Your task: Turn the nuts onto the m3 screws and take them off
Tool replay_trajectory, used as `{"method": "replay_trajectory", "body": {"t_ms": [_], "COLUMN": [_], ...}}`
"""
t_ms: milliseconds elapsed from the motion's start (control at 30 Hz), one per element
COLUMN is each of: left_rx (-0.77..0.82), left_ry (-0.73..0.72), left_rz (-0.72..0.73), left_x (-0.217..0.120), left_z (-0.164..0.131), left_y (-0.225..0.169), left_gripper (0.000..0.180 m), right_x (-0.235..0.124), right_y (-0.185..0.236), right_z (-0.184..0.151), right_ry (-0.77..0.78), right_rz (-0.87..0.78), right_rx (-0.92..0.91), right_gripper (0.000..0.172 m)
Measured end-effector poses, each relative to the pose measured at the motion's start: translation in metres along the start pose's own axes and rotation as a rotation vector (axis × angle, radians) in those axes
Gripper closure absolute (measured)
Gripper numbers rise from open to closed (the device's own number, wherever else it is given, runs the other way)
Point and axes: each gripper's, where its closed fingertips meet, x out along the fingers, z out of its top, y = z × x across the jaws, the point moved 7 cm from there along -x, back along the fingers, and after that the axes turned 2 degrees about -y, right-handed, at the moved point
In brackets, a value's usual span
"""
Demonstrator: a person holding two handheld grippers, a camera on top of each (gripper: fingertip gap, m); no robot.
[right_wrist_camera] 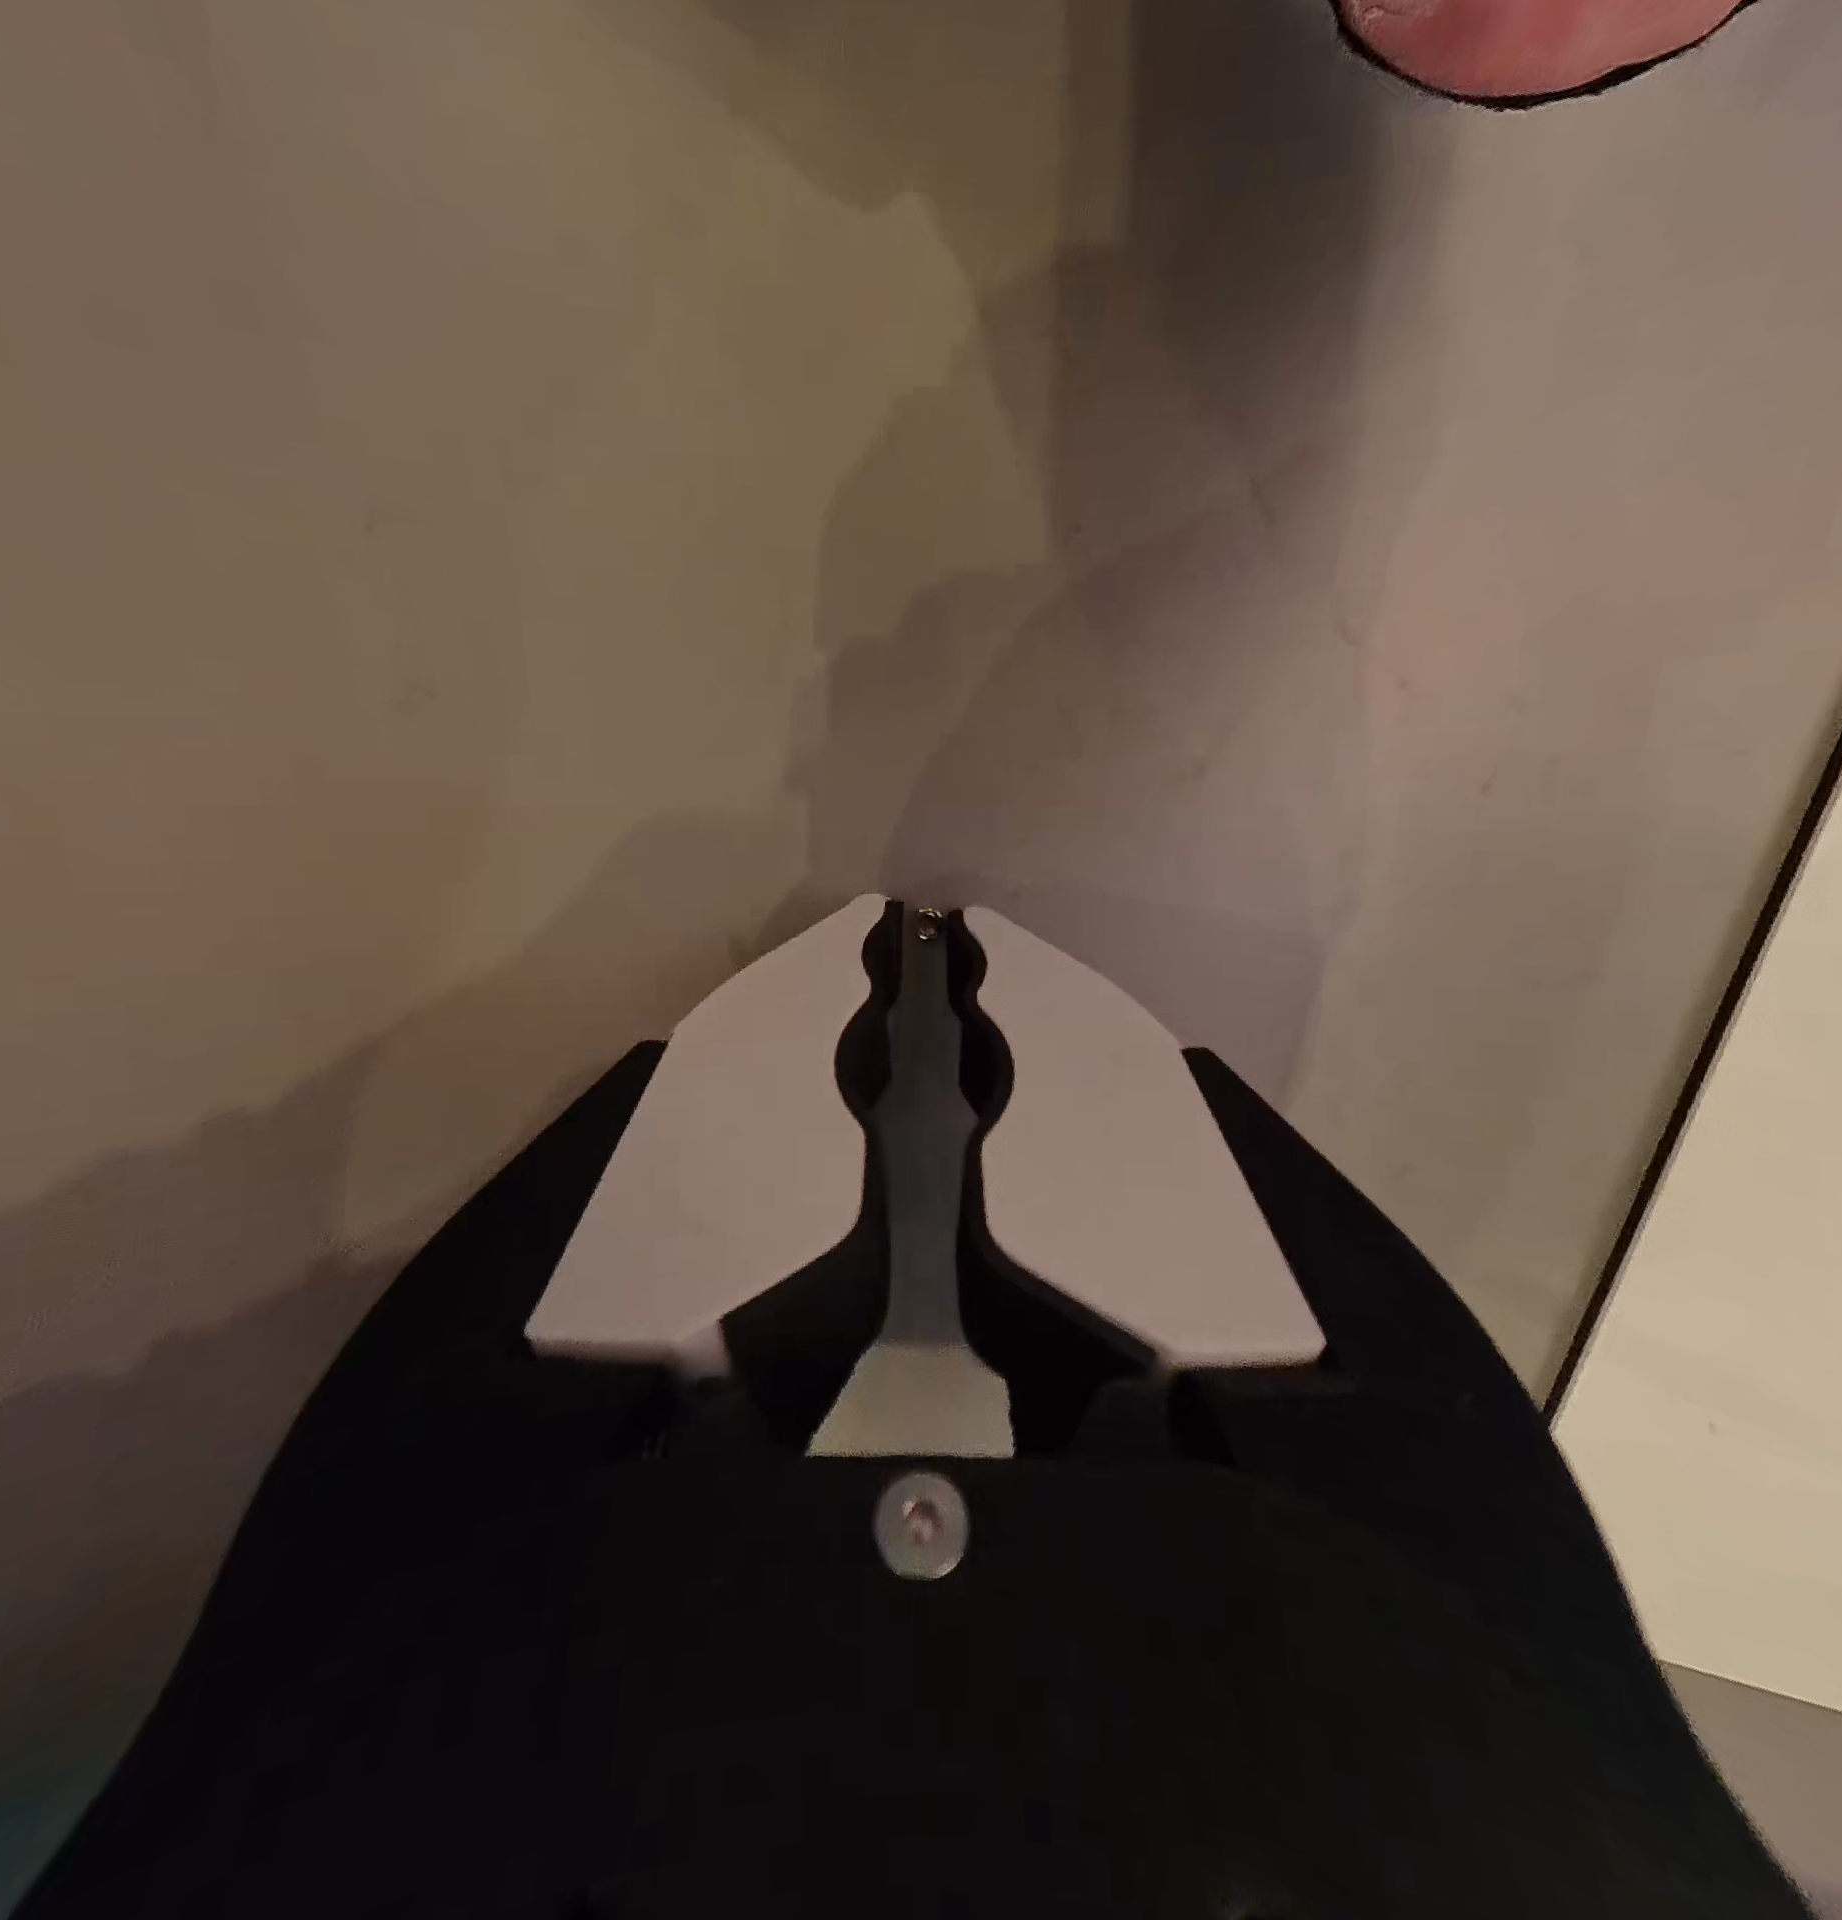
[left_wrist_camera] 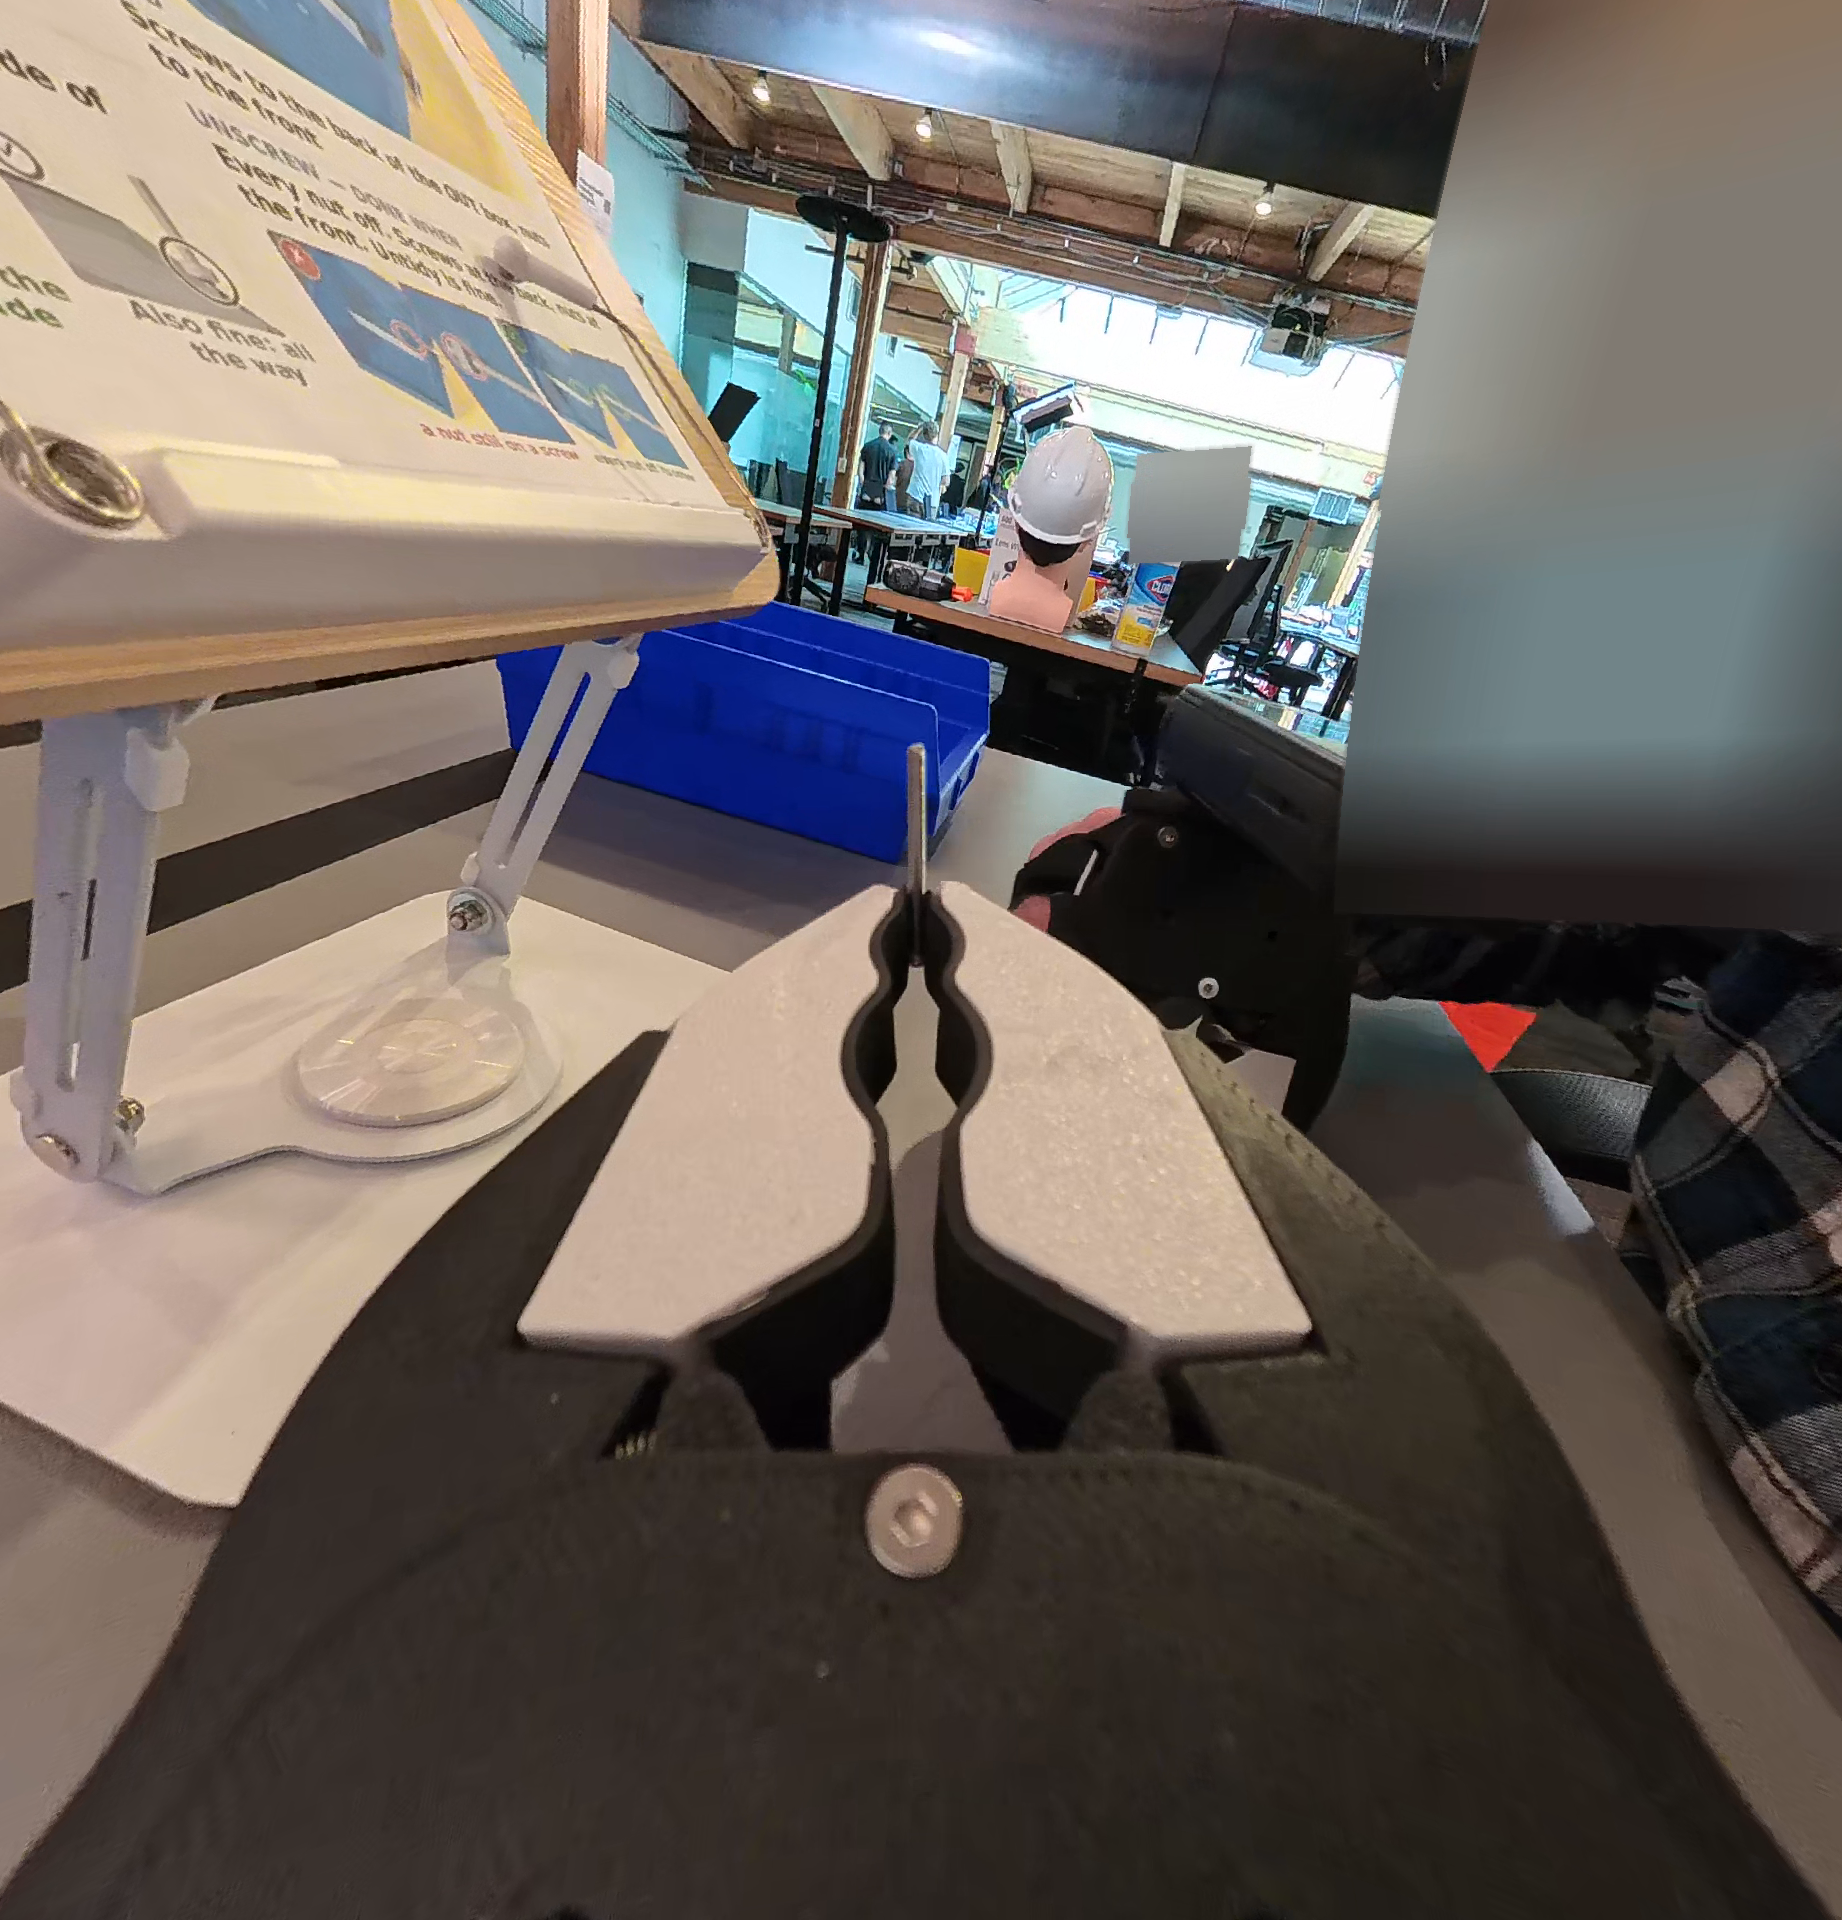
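- Behind our grey table (left_wrist_camera: 751, 914) stretches a big workshop hall with wooden roof beams, ceiling lamps and rows of benches far off.
- On one far bench we see a dummy head wearing a white hard hat (left_wrist_camera: 1060, 488), with a tub of wipes (left_wrist_camera: 1145, 608) beside it.
- We hold the left tongs (left_wrist_camera: 917, 914) low over the table, jaws closed tight on a thin metal screw (left_wrist_camera: 916, 821).
- Both pads press the lower end of the screw, and its shaft stands upright out of the tips.
- Beyond the screw sits a blue plastic bin (left_wrist_camera: 792, 717) on the table, apart from the tongs.
- To our left stands a white folding stand (left_wrist_camera: 96, 935) carrying a wooden board (left_wrist_camera: 273, 644) with a printed instruction sheet (left_wrist_camera: 304, 312) on it.
- A sheet of white paper (left_wrist_camera: 169, 1299) lies under the foot of the stand.
- At the right edge we see a plaid sleeve (left_wrist_camera: 1779, 1195), and past our fingertips a black tool body (left_wrist_camera: 1208, 914) with a hand on it.
- Our right tongs (right_wrist_camera: 925, 920) point down at the bare table top (right_wrist_camera: 481, 520), very close to it.
- Their jaws stand a small way apart, with a tiny metal nut (right_wrist_camera: 928, 923) between the tips.
- We cannot tell whether both pads press on the nut or whether it only lies between them.
- A fingertip (right_wrist_camera: 1499, 42) shows at the top edge of the right wrist view, and a pale panel (right_wrist_camera: 1748, 1247) runs down the right side.
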Motion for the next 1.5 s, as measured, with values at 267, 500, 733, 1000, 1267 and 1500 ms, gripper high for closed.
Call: {"method": "replay_trajectory", "body": {"t_ms": [267,500,733,1000,1267,1500], "left_rx": [0.001,0.005,0.005,0.041,0.042,0.079], "left_ry": [-0.003,0.002,0.014,0.086,0.115,0.189], "left_rz": [-0.003,-0.001,-0.005,-0.012,-0.034,-0.065], "left_x": [-0.001,-0.001,0.000,0.008,0.016,0.025], "left_z": [0.001,0.001,-0.001,-0.010,-0.017,-0.026], "left_y": [0.000,0.000,0.000,-0.004,-0.008,-0.017], "left_gripper": [0.179,0.179,0.179,0.179,0.179,0.179], "right_x": [0.001,0.001,-0.004,-0.036,-0.078,-0.102], "right_y": [0.002,0.001,0.001,-0.001,-0.008,-0.011], "right_z": [0.002,-0.001,-0.008,-0.009,0.000,0.013], "right_ry": [0.013,-0.035,-0.095,-0.217,-0.271,-0.281], "right_rz": [-0.021,-0.047,-0.071,-0.086,-0.128,-0.155], "right_rx": [-0.015,-0.015,-0.029,-0.023,-0.041,-0.079], "right_gripper": [0.166,0.167,0.167,0.167,0.167,0.167]}}
